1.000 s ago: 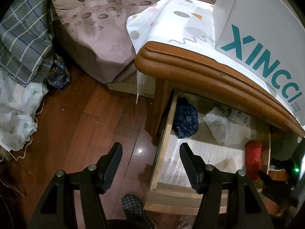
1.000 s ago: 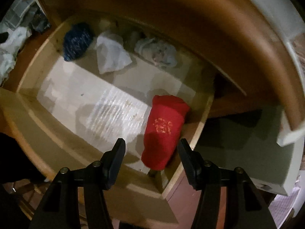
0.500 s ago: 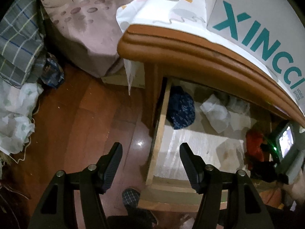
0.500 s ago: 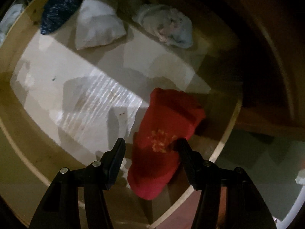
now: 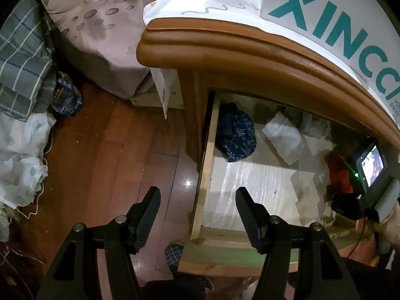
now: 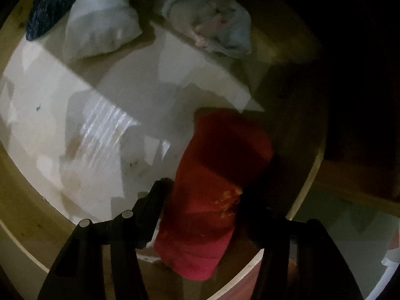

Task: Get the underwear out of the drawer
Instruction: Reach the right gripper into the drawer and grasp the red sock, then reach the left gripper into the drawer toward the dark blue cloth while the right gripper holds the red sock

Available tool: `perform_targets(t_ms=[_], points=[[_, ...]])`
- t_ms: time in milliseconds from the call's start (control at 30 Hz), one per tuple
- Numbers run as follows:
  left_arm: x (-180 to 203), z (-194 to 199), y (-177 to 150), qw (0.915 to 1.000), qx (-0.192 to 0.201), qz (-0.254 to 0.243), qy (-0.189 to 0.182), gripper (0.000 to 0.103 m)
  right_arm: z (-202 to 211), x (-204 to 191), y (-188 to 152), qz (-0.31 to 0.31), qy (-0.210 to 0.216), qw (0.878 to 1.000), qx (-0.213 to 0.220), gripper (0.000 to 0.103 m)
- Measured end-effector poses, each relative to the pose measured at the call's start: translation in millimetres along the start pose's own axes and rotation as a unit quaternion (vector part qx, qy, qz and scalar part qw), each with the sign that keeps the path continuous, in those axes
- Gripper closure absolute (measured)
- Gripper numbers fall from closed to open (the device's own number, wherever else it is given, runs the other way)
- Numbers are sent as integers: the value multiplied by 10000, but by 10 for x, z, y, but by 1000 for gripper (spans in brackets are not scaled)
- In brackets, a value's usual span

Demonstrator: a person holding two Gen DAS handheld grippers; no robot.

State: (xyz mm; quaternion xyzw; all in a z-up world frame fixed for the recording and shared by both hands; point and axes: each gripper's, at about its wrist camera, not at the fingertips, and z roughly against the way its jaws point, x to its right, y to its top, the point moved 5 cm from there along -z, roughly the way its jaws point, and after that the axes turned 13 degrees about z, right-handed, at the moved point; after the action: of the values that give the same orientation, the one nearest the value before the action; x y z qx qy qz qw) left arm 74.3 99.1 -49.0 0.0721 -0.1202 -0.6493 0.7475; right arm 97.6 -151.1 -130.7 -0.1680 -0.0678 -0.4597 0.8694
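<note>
- Four bundles of cloth are lying in the open drawer (image 5: 208, 150): one red underwear (image 6: 212, 182), one dark blue speckled bundle (image 5: 237, 137), one white bundle (image 5: 285, 137) and one pale crumpled bundle (image 6: 212, 30).
- The red underwear is sitting at the drawer's right front corner; it looks like soft knit, folded into a rounded oblong, with small yellow marks on top.
- The right gripper (image 6: 202, 200) is reaching down into the drawer, and its jaws are closing with the red underwear between them, both fingers right against its sides.
- The left gripper (image 5: 197, 202) is hanging half open over the drawer's left wall, one finger above the floor (image 5: 112, 162), and is holding nothing.
- The drawer is showing pale bare-wood walls and a white, streaky liner.
- The cabinet top (image 5: 250, 50) is showing a rounded, glossy brown wooden edge.
- One white box (image 5: 337, 25) with teal lettering is sitting on it.
- The floor is glossy reddish wood planks.
</note>
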Motion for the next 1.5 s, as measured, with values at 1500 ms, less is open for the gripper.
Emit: perform_targets(t_ms=[1500], points=[[391,-559,-246,9965,-624,-483,259,39,408,361,-753,-2523,1463,9556,427,79]])
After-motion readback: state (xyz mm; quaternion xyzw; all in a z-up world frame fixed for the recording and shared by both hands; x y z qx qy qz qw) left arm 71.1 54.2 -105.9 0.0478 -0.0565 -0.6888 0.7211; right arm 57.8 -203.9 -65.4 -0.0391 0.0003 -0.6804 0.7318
